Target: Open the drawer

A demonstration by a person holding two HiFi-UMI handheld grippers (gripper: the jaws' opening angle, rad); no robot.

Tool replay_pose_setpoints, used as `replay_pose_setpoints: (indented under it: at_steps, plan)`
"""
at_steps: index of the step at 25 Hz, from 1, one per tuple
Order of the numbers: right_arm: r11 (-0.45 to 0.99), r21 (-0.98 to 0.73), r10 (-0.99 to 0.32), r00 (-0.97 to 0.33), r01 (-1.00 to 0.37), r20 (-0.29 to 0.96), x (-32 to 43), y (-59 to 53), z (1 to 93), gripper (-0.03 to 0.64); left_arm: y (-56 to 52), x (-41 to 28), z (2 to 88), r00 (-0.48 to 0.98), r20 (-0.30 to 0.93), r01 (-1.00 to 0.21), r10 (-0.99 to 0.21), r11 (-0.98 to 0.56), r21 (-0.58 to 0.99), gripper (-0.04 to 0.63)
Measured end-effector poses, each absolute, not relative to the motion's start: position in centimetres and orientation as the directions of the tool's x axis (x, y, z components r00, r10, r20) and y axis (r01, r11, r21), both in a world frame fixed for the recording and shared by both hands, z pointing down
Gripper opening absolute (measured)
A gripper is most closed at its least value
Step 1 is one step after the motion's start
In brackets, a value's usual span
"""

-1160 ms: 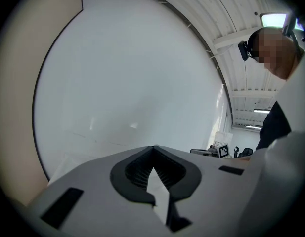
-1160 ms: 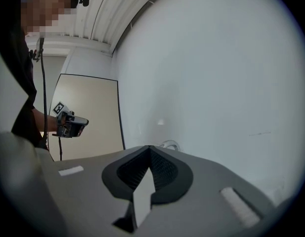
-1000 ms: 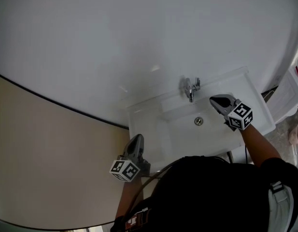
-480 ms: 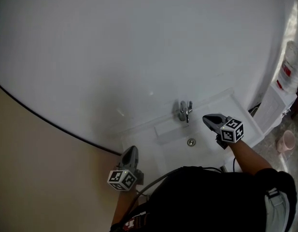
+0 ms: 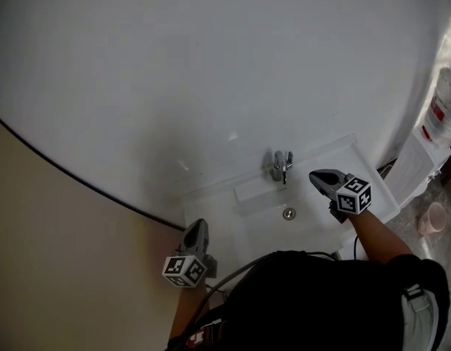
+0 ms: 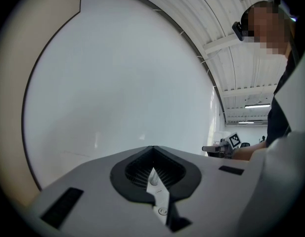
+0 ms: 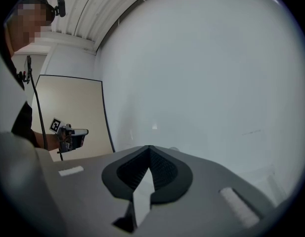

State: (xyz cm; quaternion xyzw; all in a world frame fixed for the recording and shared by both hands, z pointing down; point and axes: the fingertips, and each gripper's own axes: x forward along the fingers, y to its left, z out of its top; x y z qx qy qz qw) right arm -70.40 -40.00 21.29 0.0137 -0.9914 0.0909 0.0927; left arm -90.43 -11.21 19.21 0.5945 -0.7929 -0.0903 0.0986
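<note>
A: Left gripper (image 5: 198, 227) has slid back to the sink's (image 5: 210, 205) near left corner; right gripper (image 5: 318, 175) hardly moved.
B: Count?
A: Two grippers, both closed and empty. One tap (image 5: 281, 165), one drain (image 5: 289, 213).
B: Views?
A: Only the head view shows the sink. Each gripper view shows the other gripper. I cannot tell where the drawer is.

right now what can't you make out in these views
- Drawer: in no view; in the head view the person's torso covers what lies under the sink front.
- White container: cut by the head view's right edge, its red label too small to read.
- Pink cup: too small in the head view to tell what it holds.
</note>
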Motion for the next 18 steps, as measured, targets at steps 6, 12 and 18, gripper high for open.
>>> replay_pose_setpoints:
  at_steps: [6, 12, 18]
  plan:
    - [0.984, -0.175, -0.004, -0.984, -0.036, 0.180, -70.73, -40.05, 21.16, -0.005, -10.91, -90.32, 19.35, -0.283, 0.055, -0.921, -0.958, 0.287, 0.262, 0.002]
    - [0.984, -0.178, 0.003, -0.983, -0.029, 0.181, -70.64, -40.18, 21.19, -0.006, -10.91, -89.90, 19.21, -0.285, 0.059, -0.922, -0.957, 0.290, 0.257, 0.002]
    - [0.984, -0.174, 0.008, -0.984, -0.024, 0.178, -71.06, -39.82, 21.28, -0.005, -10.47, -90.11, 19.38, -0.288, 0.061, -0.926, -0.956, 0.294, 0.238, 0.002]
